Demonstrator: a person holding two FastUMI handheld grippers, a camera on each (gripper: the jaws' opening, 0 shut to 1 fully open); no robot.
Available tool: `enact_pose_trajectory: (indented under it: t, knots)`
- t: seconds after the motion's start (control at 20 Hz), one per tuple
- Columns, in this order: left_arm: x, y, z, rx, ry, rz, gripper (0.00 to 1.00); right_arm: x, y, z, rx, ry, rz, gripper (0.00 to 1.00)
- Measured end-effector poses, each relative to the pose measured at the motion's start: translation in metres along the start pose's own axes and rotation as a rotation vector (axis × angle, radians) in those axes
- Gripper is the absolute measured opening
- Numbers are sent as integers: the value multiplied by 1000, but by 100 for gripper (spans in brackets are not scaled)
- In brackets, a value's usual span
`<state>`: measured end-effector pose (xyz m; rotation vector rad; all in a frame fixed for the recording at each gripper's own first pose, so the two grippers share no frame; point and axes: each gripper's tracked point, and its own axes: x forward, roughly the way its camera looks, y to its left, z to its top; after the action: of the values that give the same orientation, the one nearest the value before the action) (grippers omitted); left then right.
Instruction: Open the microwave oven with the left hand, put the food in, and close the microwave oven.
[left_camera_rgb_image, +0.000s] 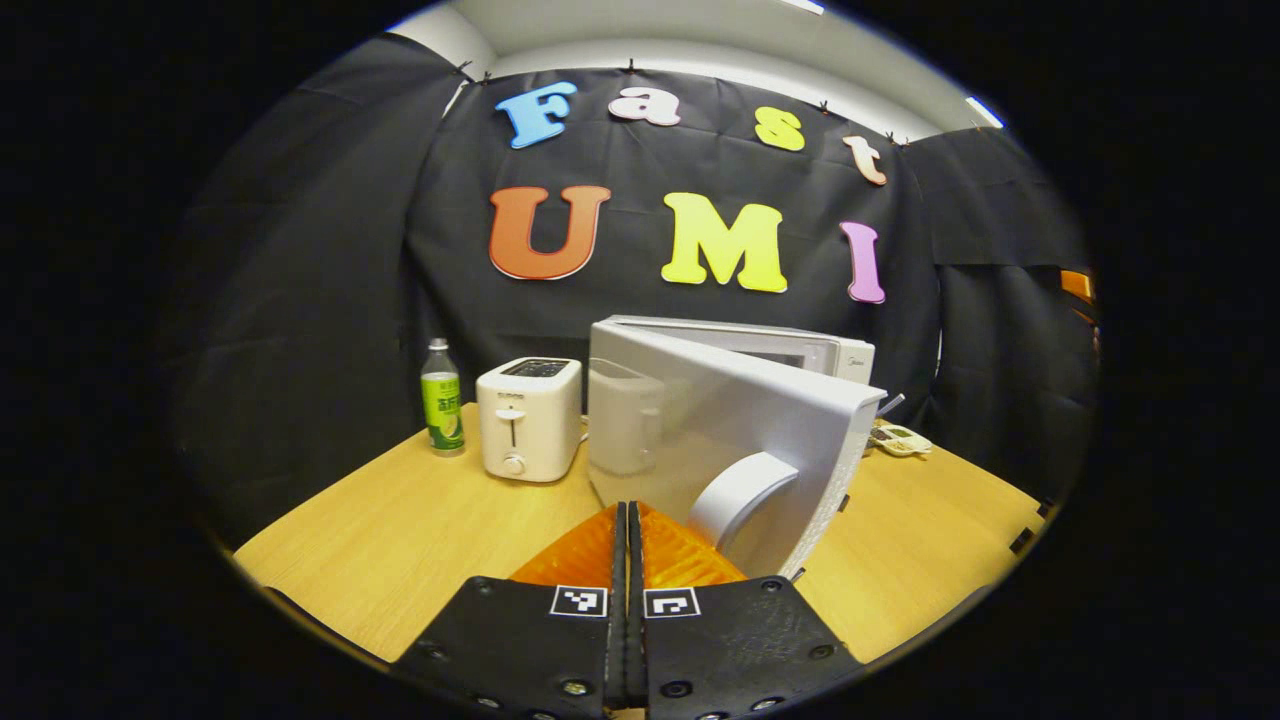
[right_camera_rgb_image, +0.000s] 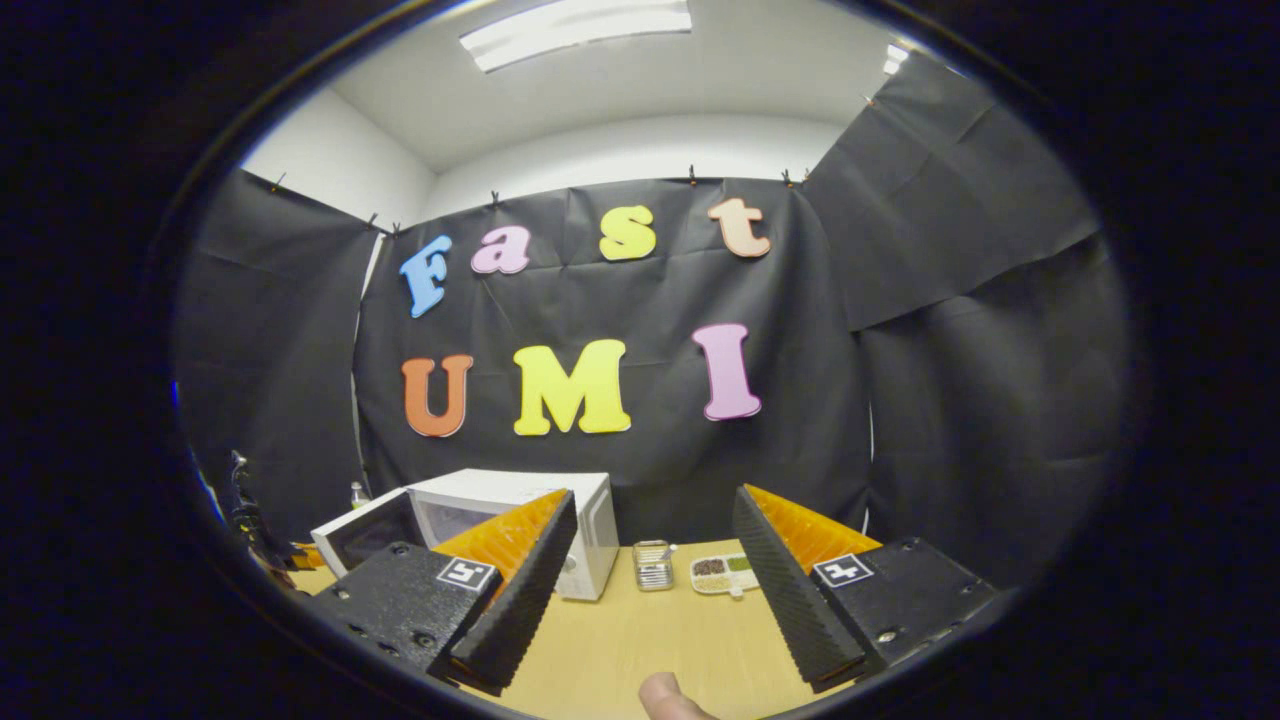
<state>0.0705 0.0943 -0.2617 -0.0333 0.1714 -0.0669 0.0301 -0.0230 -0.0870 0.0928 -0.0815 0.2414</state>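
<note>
Pale wood grain covers the table (left_camera_rgb_image: 420, 540), and on it the white microwave oven (left_camera_rgb_image: 800, 350) stands at about one o'clock of the left gripper (left_camera_rgb_image: 627, 525), whose two ribbed fingers are pressed flat together with nothing between them. The microwave door (left_camera_rgb_image: 700, 440) hangs partly open, swung out toward this gripper, its smooth glossy face bearing a curved, arch-shaped handle (left_camera_rgb_image: 735, 495) just at two o'clock of the fingertips; the closed fingers likely sit there because they serve as a hook or pusher on the door rather than as a clamp. A boxy cream toaster (left_camera_rgb_image: 528, 418) and a green-labelled plastic bottle (left_camera_rgb_image: 441, 398) stand at eleven o'clock. In the right gripper view, the right gripper (right_camera_rgb_image: 645, 560) is spread wide and empty, held high, probably waiting its turn. Between its fingers, at twelve o'clock, lie a small clear jar (right_camera_rgb_image: 653, 565) and a shallow divided food tray (right_camera_rgb_image: 725, 573), beside the microwave's right side.
</note>
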Motion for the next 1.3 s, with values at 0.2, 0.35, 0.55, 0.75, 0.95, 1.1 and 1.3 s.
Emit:
enact_pose_trajectory:
  t: [0.2, 0.35, 0.55, 0.75, 0.95, 1.1, 1.3]
  knots:
    - [32, -47, 1, 11, 2, -66, 0, 4, -18, -5, -5, 3, -4, 91]
    - [55, -70, -2, -7, 16, -90, 0, 7, -30, -4, 1, -10, -5, 91]
    - [82, -90, 3, -32, 12, -114, 0, 12, -41, -9, 8, -17, 1, 91]
    - [107, -110, 2, -10, 19, -128, 0, 20, -53, -21, 26, -4, 6, 91]
    - [132, -126, 4, -3, 9, -117, 0, 29, -69, -34, 31, 10, -7, 91]
    - [151, -136, 5, -22, 4, -110, 0, 36, -81, -38, 30, -2, -15, 91]
    - [180, -148, 7, -11, -2, -93, 0, 46, -93, -48, 24, -3, -11, 91]
